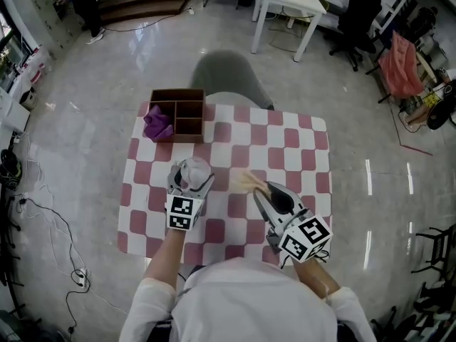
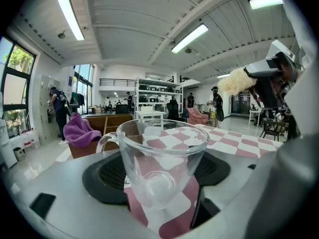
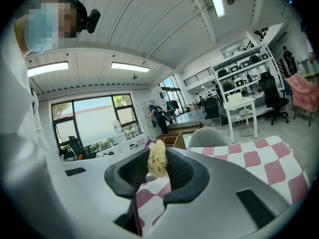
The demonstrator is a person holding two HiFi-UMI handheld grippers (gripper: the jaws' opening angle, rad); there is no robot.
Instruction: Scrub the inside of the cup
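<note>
A clear glass cup (image 1: 193, 169) with a handle is held above the checked table, my left gripper (image 1: 190, 182) shut on it. In the left gripper view the cup (image 2: 162, 156) stands upright between the jaws, its mouth open upward and nothing inside. My right gripper (image 1: 269, 193) is shut on a brush whose pale bristles (image 1: 249, 182) point toward the cup, a short gap to its right. The bristle tuft (image 3: 158, 159) sticks up between the right jaws. From the left gripper view the brush (image 2: 237, 81) hangs at upper right, apart from the cup.
A wooden divided box (image 1: 177, 114) with a purple cloth (image 1: 157, 125) stands at the table's far left. A grey chair (image 1: 225, 79) sits behind the red-and-white checked table (image 1: 299, 155). A white desk (image 1: 287, 6) and office chairs stand farther back.
</note>
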